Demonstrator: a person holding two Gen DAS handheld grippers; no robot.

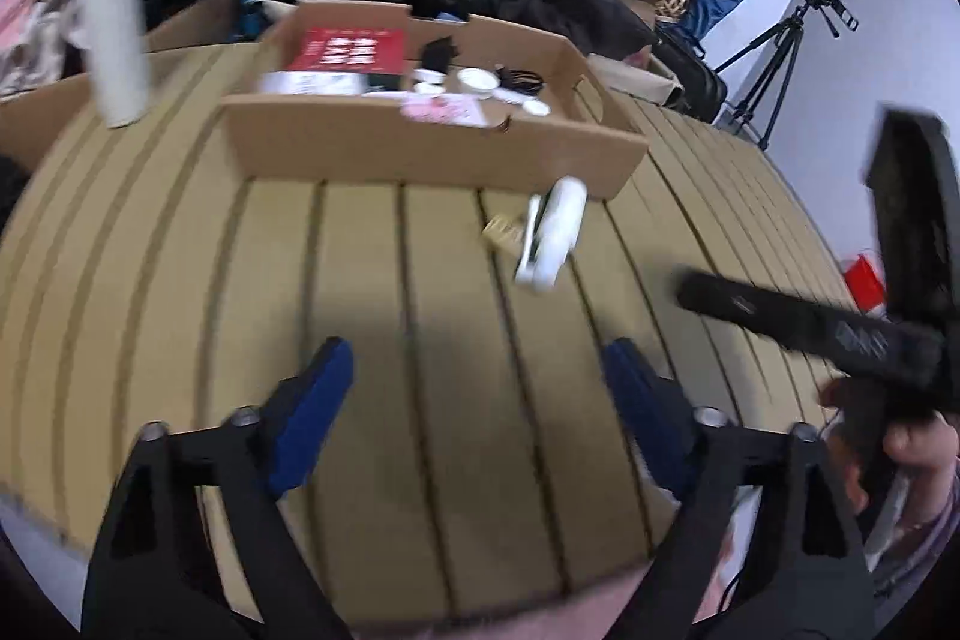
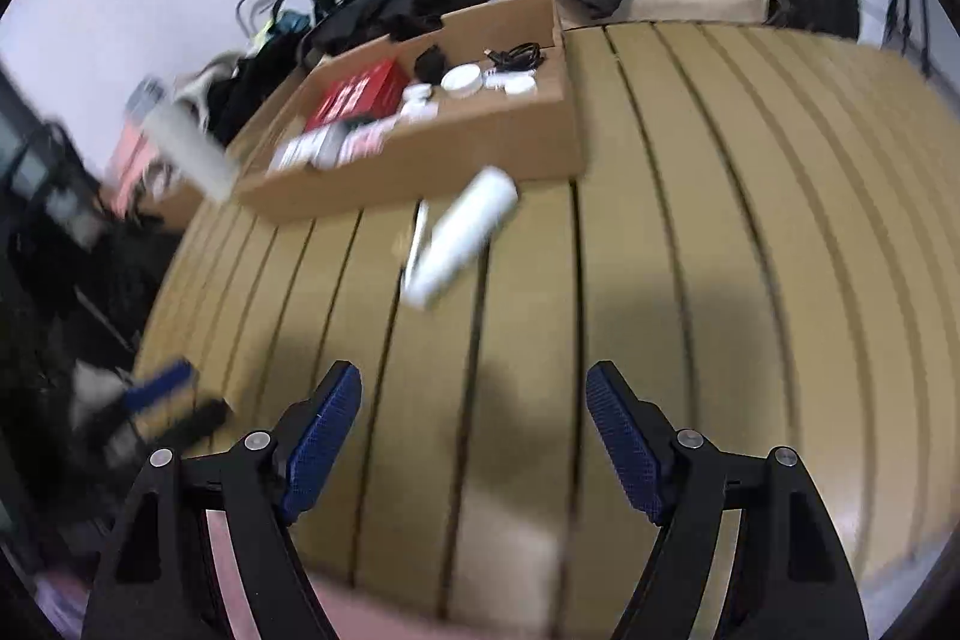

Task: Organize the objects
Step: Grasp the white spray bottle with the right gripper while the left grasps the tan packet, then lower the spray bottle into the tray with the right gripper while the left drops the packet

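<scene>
Both the left gripper [image 1: 477, 370] and right gripper [image 2: 474, 397] hang wide open, holding nothing, above the slatted table [image 2: 690, 220]. Beyond the jaws stands a cardboard box [image 1: 420, 148] holding a red packet [image 1: 348, 49] and white jars [image 1: 477, 79]; a white bottle [image 2: 462, 235] lies before it.

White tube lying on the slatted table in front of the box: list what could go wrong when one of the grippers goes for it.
1. The white tube is round and lies on its side, so it may roll away when touched.
2. A thin white stick lies right beside it; the open right gripper could catch both.
3. The cardboard box stands close behind, so a push forward may jam the tube against its wall.
</scene>
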